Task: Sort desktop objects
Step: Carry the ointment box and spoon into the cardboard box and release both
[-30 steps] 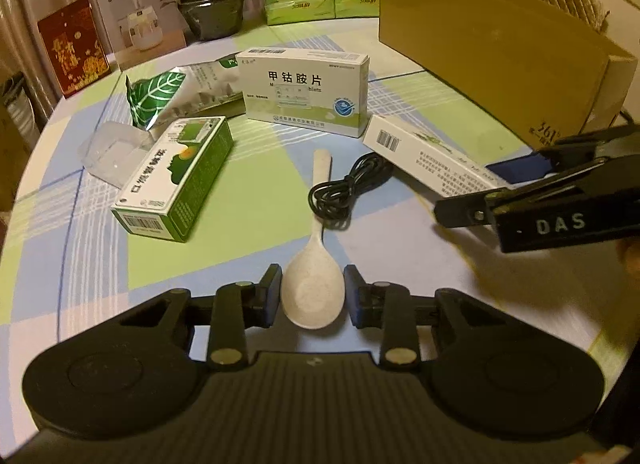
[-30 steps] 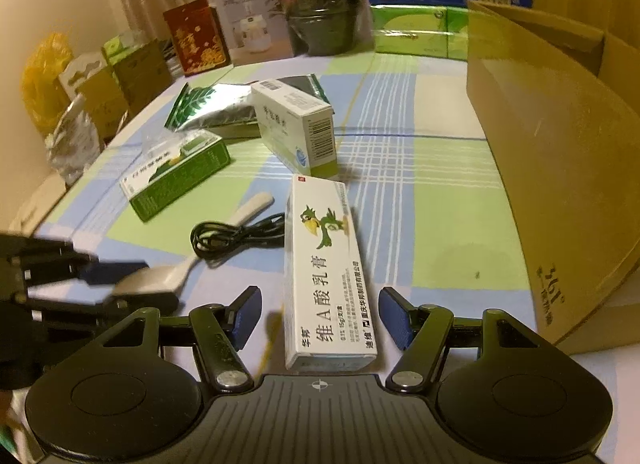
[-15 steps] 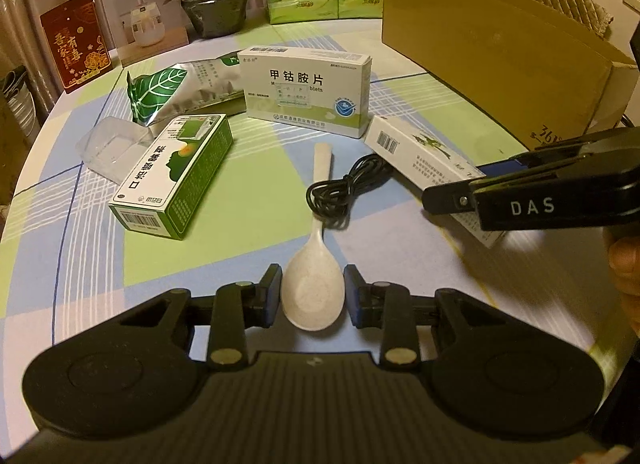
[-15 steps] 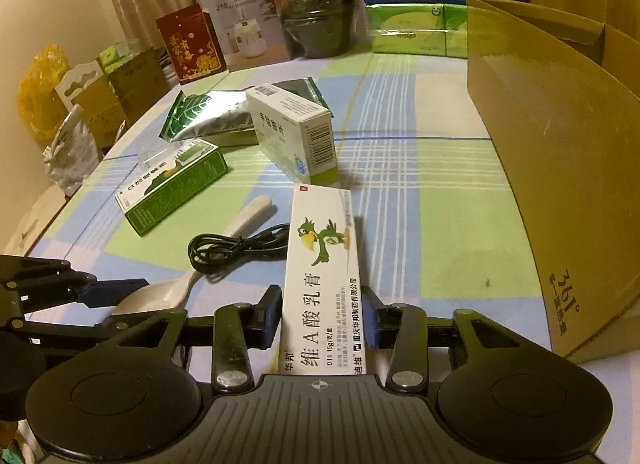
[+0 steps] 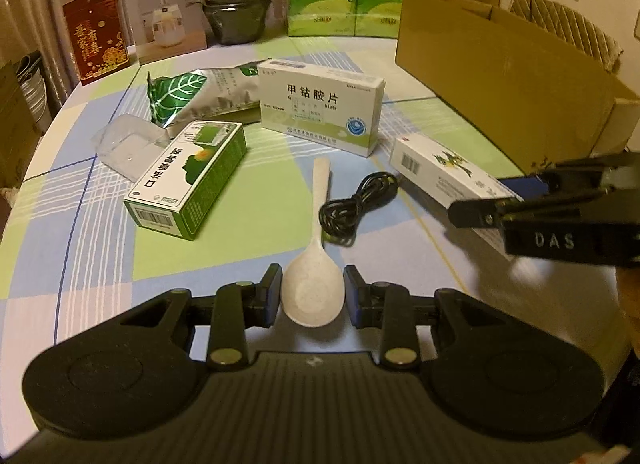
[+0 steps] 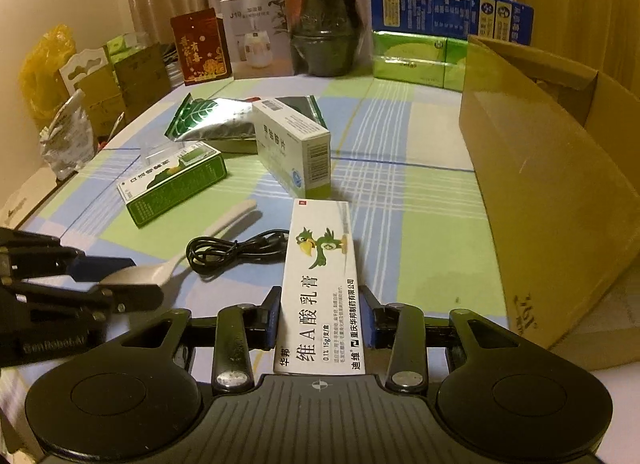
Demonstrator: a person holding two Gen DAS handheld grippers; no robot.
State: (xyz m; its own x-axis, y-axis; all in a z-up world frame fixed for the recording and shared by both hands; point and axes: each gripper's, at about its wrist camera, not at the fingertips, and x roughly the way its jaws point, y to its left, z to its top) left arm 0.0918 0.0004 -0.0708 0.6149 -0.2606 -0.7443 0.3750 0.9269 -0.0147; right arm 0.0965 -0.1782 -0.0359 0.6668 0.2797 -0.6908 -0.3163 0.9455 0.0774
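Nearest: left gripper (image 5: 312,296) jaws clamp the white spoon (image 5: 313,288) by its bowl, handle pointing away, low over the surface (image 5: 100,256). Right gripper (image 6: 323,318) jaws grip the long ointment box (image 6: 320,284) (bird logo). Black cable (image 5: 352,204) coiled btwn spoon and box. Beyond: green box (image 5: 188,180), white pill box (image 5: 320,112), foil pouch (image 5: 192,96); cardboard carton (image 5: 500,84) far right.

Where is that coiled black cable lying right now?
In the left wrist view the coiled black cable lies mid-table, just right of the white plastic spoon and left of the long white ointment box, in front of the white-and-green medicine box.
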